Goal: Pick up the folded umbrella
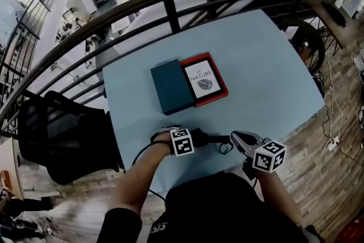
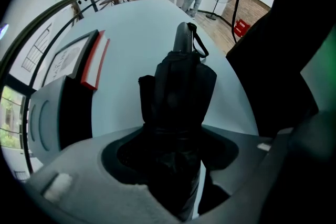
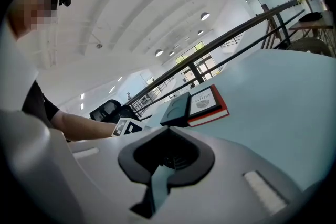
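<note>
Here, at the tabletop's (image 1: pixel 267 82) near edge, the left gripper (image 1: pixel 191 140) points steeply down. Its fingers (image 2: pixel 79 165) stand parted astride the black folded umbrella (image 2: pixel 178 92), which lies flat between them. A sliver of tabletop shows beside it, so they are not squeezing it. Just beyond its strapped handle (image 2: pixel 184 38), the right gripper (image 1: pixel 242 146) hovers with its fingers (image 3: pixel 236 165) all but closed and empty. Farther off, a dark teal box (image 1: pixel 170 88) lies against a red-edged book (image 1: pixel 205 79).

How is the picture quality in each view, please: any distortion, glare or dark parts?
Head view: sharp and evenly lit, though the railing bows from lens distortion. Left gripper view: strong fisheye, black corners, the umbrella dark with little detail. Right gripper view: fisheye again, bright lamps overhead, the book still legible.
</note>
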Demonstrator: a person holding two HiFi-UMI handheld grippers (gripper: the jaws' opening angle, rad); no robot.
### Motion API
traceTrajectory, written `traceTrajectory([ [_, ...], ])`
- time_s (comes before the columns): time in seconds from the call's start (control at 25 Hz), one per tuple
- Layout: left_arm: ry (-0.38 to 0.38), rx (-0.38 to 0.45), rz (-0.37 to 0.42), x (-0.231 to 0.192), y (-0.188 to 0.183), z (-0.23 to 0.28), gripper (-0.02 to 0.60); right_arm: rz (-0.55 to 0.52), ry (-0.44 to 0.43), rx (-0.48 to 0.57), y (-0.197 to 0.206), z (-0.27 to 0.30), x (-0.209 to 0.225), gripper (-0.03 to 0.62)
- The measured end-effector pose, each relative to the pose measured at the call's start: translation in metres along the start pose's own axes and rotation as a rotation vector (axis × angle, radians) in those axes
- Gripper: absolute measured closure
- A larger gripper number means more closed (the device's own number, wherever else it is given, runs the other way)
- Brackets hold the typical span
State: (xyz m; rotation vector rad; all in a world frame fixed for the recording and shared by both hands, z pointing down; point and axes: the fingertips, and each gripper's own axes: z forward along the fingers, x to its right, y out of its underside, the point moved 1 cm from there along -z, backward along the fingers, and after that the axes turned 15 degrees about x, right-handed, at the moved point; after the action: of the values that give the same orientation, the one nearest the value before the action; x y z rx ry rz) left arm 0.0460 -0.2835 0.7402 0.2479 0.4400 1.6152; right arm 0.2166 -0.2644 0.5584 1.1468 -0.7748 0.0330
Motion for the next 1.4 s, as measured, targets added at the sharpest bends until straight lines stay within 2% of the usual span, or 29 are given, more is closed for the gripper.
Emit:
traceTrajectory([
  [0.16,-0.095,0.113,-0.112,-0.005,-0.01,-0.023,0.298,0.0,-0.031,0.014,-0.014,0.007,0.008,0.592],
  [0.32,-0.187,0.225,-0.232,-0.012,-0.021,-0.055,0.299,-0.017,-0.056,0.07,-0.05,0.016,0.018,0.592],
  [0.56,-0.337,0.385,-0.347,-0.022,-0.037,-0.108,0.298,-0.065,-0.115,0.139,-0.101,0.03,0.004,0.592],
  [0.68,-0.413,0.529,-0.418,-0.027,-0.046,-0.144,0.298,-0.091,-0.12,0.176,-0.116,0.039,-0.01,0.592],
  [0.84,-0.46,0.765,-0.541,-0.026,-0.064,-0.192,0.298,-0.059,-0.123,0.191,-0.111,0.043,-0.026,0.592],
  [0.92,-0.482,0.844,-0.546,-0.027,-0.071,-0.213,0.299,-0.064,-0.133,0.163,-0.099,0.046,-0.037,0.592],
  [1.12,-0.541,0.931,-0.465,-0.023,-0.084,-0.253,0.3,-0.059,-0.158,0.121,-0.072,0.052,-0.057,0.592],
  [1.24,-0.557,1.002,-0.441,-0.019,-0.092,-0.273,0.3,-0.076,-0.171,0.107,-0.065,0.055,-0.067,0.592],
  [1.4,-0.615,1.102,-0.444,-0.014,-0.092,-0.298,0.299,-0.105,-0.177,0.106,-0.067,0.056,-0.077,0.592],
])
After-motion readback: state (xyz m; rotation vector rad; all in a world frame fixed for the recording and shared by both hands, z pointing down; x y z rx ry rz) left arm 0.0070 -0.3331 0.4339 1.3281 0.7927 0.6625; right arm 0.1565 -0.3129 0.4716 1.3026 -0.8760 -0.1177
